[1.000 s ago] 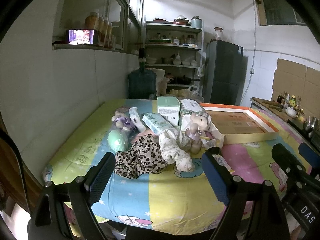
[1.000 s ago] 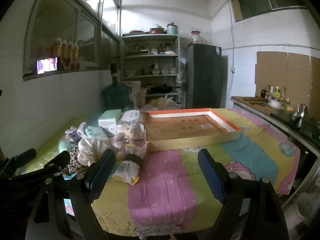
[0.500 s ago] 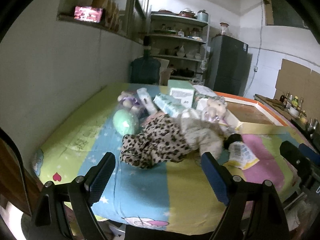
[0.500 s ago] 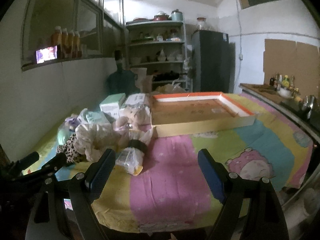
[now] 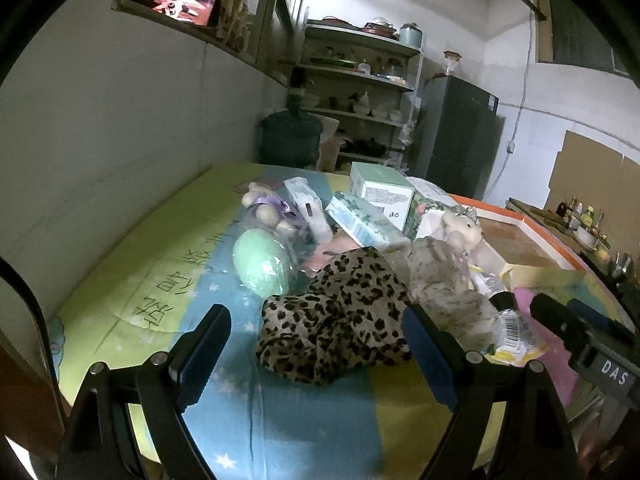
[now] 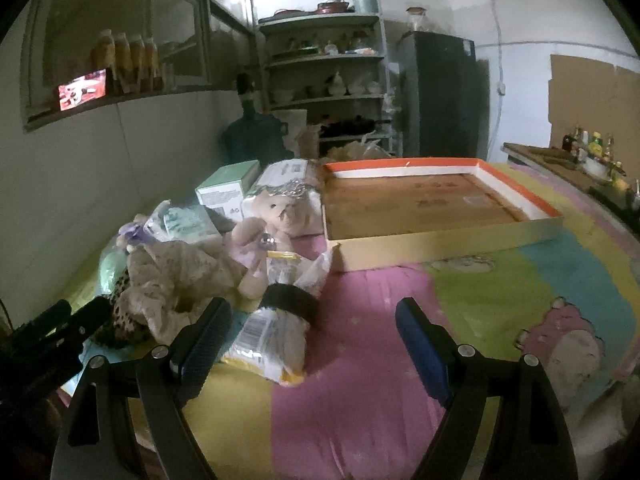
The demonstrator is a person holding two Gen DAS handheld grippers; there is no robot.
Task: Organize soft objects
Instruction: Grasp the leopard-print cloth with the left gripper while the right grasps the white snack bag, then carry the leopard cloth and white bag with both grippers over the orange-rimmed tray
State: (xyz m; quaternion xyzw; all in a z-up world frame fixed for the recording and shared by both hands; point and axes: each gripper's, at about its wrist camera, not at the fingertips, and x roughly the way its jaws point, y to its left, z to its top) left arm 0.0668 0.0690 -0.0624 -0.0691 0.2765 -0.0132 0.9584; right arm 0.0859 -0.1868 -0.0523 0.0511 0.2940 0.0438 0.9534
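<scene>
Dim indoor light, brightest on white back wall (image 5: 460,32). Fisheye bends both views, black vignette at corners. Soft blur throughout; glowing screen (image 6: 82,89) overexposed.

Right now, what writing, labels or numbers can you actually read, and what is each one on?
"DAS": white letters on the right gripper body, seen from the left wrist.
Large handwritten characters on the bedsheet: visible, upside down, not legible to me.
Green box label: too small.
Barcode on the snack packet: digits blurred.
Tray printing: too faint.
</scene>
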